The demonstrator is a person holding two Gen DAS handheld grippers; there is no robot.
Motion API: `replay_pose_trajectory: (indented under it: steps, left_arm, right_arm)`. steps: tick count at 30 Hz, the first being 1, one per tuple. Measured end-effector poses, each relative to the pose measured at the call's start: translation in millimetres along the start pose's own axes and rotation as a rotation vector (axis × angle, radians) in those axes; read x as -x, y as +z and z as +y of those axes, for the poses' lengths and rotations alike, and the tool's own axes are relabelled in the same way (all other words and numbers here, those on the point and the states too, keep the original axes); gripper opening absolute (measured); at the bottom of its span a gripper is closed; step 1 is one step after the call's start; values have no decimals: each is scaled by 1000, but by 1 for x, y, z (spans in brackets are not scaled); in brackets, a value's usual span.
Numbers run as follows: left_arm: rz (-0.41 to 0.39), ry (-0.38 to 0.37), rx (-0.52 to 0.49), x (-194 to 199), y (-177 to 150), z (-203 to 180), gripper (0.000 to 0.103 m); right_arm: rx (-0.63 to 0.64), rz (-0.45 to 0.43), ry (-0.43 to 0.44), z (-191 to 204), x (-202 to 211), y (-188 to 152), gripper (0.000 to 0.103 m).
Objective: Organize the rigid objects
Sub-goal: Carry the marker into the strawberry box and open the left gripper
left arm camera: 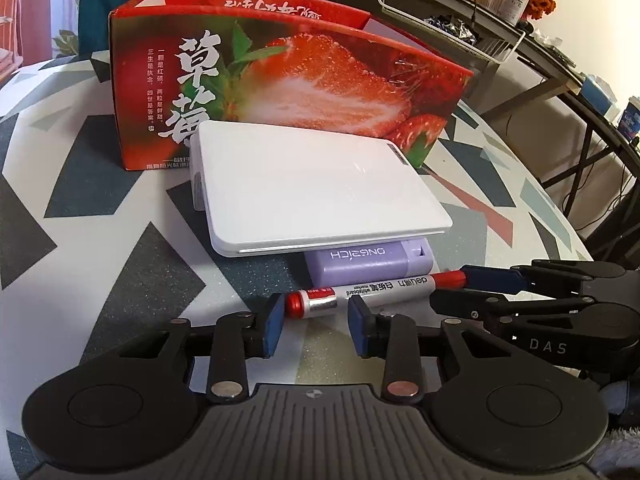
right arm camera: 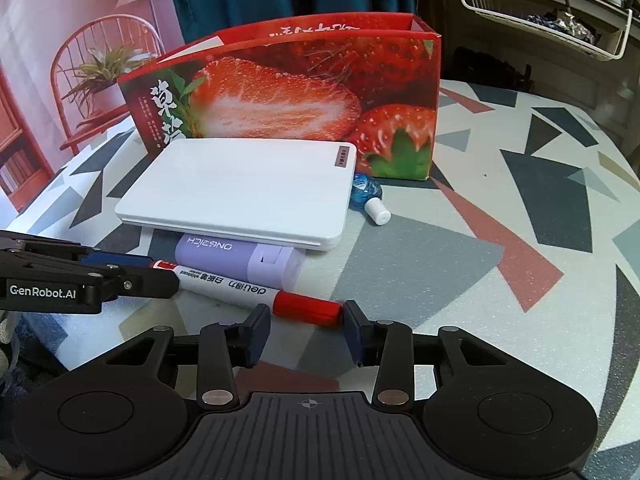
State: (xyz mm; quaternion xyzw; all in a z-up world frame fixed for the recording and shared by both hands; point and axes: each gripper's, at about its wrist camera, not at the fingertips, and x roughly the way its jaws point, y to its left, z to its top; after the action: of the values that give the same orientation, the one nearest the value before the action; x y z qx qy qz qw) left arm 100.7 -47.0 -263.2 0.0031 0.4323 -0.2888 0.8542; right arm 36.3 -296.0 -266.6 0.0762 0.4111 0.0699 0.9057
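A red whiteboard marker (left arm camera: 372,290) (right arm camera: 248,290) lies on the patterned table in front of a purple case (left arm camera: 368,262) (right arm camera: 240,254). A flat white case (left arm camera: 316,184) (right arm camera: 244,188) rests on the purple one. Behind stands a red strawberry box (left arm camera: 280,84) (right arm camera: 296,92), open on top. My left gripper (left arm camera: 316,320) is open, its pads on either side of the marker's tail end. My right gripper (right arm camera: 302,326) is open around the marker's red cap end. Each gripper shows in the other's view, the right (left arm camera: 520,292) and the left (right arm camera: 80,280).
A small blue bottle with a white cap (right arm camera: 370,196) lies right of the white case, by the box. A wire basket (left arm camera: 452,12) and a cluttered shelf stand at the back right. The table edge (left arm camera: 576,240) curves off on the right.
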Motion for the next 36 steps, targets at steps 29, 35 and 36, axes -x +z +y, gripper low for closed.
replay_pose_trajectory:
  steps: [29,35,36]
  left_arm:
    - [-157,28,-69,38,20,-15,36]
    - [-242,10,-27,51,46,-8,36]
    - [-255,10,-23,53,52,-7,36]
  right_arm:
    - [73,-181,-30,10,37,30,34]
    - [139,-242,-27,13,45,62,34]
    - [143,-252,-23,12,46,68,34]
